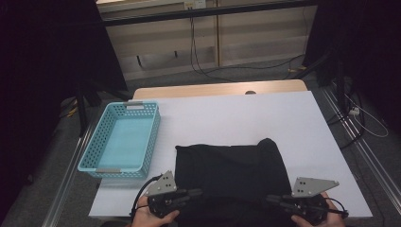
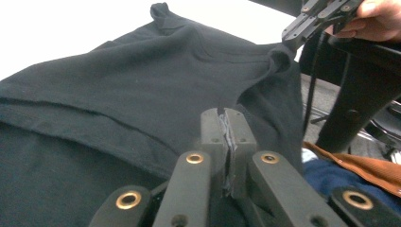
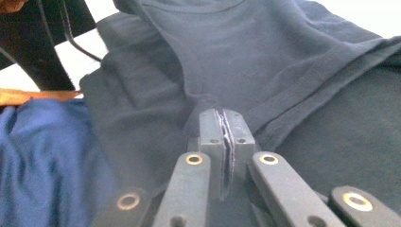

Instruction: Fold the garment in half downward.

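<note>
A black T-shirt (image 1: 231, 172) lies folded on a white table (image 1: 227, 116), at the edge nearest the person, and serves as the landmark here. In the high view, one turquoise plastic basket (image 1: 122, 140) sits just beside the shirt's left edge, apart from it and with nothing inside. Two hand-held grippers meet the shirt at its near edge: the left gripper (image 1: 198, 192) at the near left corner and the right gripper (image 1: 269, 199) at the near right corner, each topped by a grey three-cornered plate and held in one hand. The high view is too dark there to show how the jaws stand. The left gripper view settles it: that gripper's (image 2: 227, 124) two black jaws are pressed together with a thin fold of the shirt's (image 2: 142, 85) fabric pinched between them, and the other gripper (image 2: 291, 39) bites the cloth farther off, lifting a small peak. The right gripper view shows the same on its side: the jaws of the right gripper (image 3: 223, 124) closed tight on a fold of the shirt (image 3: 265, 56), near a stitched hem, with blue cloth (image 3: 42, 161) just beside the shirt.
</note>
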The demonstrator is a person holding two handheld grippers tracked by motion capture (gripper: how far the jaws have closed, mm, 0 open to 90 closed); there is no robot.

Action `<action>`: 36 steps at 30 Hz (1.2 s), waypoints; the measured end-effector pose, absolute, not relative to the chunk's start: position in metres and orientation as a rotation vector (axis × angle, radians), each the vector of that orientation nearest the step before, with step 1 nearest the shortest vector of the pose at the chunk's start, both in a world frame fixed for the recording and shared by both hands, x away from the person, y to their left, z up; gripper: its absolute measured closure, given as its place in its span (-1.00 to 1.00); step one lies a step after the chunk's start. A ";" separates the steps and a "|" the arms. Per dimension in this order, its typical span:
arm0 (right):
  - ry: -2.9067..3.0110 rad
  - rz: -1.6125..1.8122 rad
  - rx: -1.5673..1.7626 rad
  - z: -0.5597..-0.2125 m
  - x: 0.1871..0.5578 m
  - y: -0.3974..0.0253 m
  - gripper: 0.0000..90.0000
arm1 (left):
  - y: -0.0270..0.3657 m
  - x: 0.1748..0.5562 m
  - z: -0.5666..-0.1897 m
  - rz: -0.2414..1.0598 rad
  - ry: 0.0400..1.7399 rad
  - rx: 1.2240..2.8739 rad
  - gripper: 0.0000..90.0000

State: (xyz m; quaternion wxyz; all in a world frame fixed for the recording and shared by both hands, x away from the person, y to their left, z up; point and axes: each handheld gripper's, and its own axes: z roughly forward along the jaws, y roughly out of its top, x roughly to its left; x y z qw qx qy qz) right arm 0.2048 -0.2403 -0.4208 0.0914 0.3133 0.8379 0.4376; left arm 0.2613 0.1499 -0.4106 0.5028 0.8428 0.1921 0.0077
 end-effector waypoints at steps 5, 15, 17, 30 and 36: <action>2.505 1.293 0.909 -0.421 0.195 -0.239 0.97 | 0.151 0.246 -0.412 -0.008 0.440 2.051 0.96; 2.532 1.235 0.891 -0.423 0.194 -0.233 0.89 | 0.152 0.251 -0.424 -0.045 0.512 2.098 0.91; 2.536 1.226 0.894 -0.424 0.195 -0.233 0.74 | 0.154 0.253 -0.423 -0.042 0.527 2.092 0.83; 2.455 1.271 0.967 -0.421 0.205 -0.237 0.11 | 0.158 0.267 -0.418 0.061 0.598 2.052 0.03; 2.377 1.243 1.012 -0.417 0.224 -0.239 0.14 | 0.157 0.289 -0.423 0.127 0.658 2.042 -0.36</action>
